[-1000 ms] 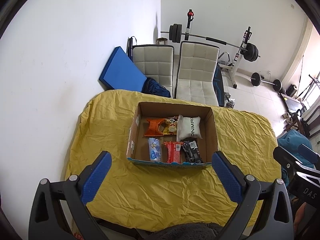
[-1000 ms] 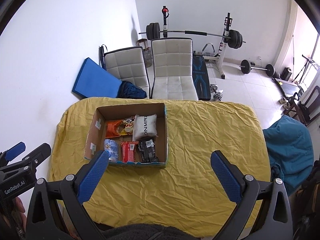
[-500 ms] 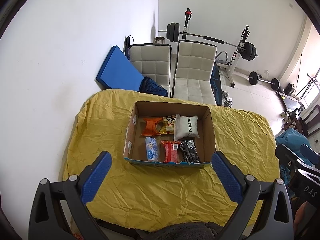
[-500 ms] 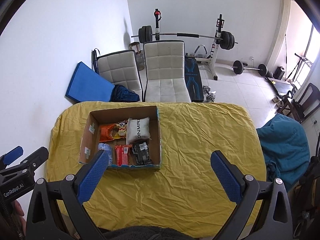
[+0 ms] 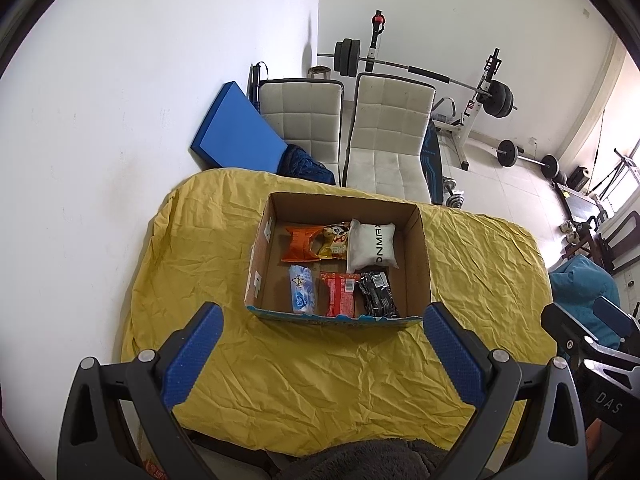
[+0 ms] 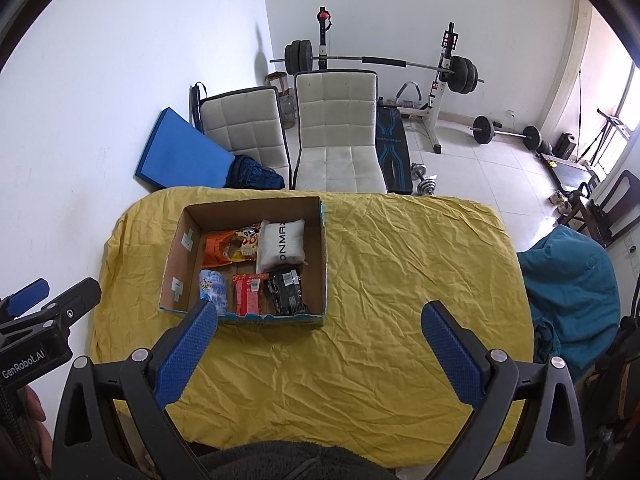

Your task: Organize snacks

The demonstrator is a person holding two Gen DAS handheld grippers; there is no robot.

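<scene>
Holding both the left hand-held gripper [image 5: 322, 330] and right hand-held gripper [image 6: 320, 320] apart and empty, I find them pulled back higher; snacks [image 5: 340, 268] lie boxed [image 5: 258, 264] ahead, counter [image 5: 480, 272] bare, sorting apparently complete.

Bare yellow cloth [image 6: 400, 264] lay open right of the box [image 6: 324, 264] and before it; the box walls fenced five snacks [image 5: 340, 268], leaving room above.

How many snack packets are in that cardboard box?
6 visible in the cardboard box: back row orange packet, yellow packet, white packet; front row blue packet, red packet, black packet. More could hide underneath.
</scene>
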